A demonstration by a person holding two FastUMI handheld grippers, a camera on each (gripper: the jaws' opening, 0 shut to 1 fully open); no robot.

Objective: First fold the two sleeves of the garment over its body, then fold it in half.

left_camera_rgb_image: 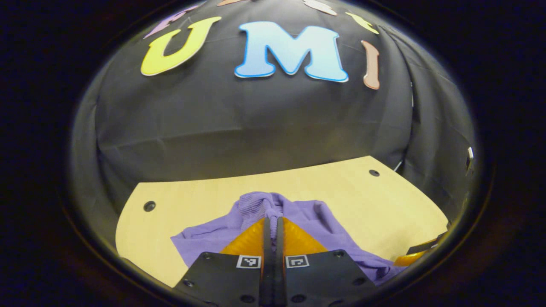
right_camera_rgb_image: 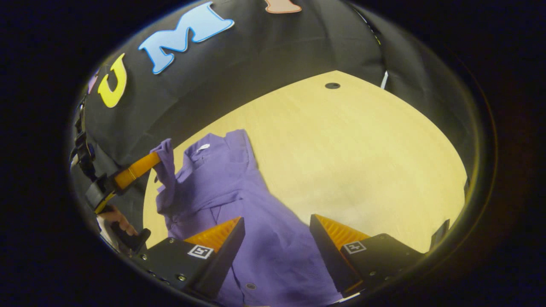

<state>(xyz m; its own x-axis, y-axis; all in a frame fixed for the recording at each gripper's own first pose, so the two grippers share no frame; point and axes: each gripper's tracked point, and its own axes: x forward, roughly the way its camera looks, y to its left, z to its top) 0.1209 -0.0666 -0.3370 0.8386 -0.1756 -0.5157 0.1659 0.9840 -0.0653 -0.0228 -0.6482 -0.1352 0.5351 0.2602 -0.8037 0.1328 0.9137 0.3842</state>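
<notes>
**Left gripper pinches a sleeve, right gripper waits wide open**

In the left gripper view, the left gripper (left_camera_rgb_image: 273, 221) has its two fingers pressed together on a bunched bit of the purple shirt (left_camera_rgb_image: 298, 217). The cloth sticks up just past the fingertips. The rest of the shirt lies under and beside the fingers on the wooden table (left_camera_rgb_image: 367, 200).

In the right gripper view, the right gripper (right_camera_rgb_image: 277, 226) has its fingers spread wide apart. The shirt (right_camera_rgb_image: 226, 183) lies flat between and in front of them. Far off to the left, the other gripper (right_camera_rgb_image: 155, 160) lifts a sleeve (right_camera_rgb_image: 166, 170) off the table (right_camera_rgb_image: 341, 149). A hand (right_camera_rgb_image: 117, 219) holds its handle.
</notes>
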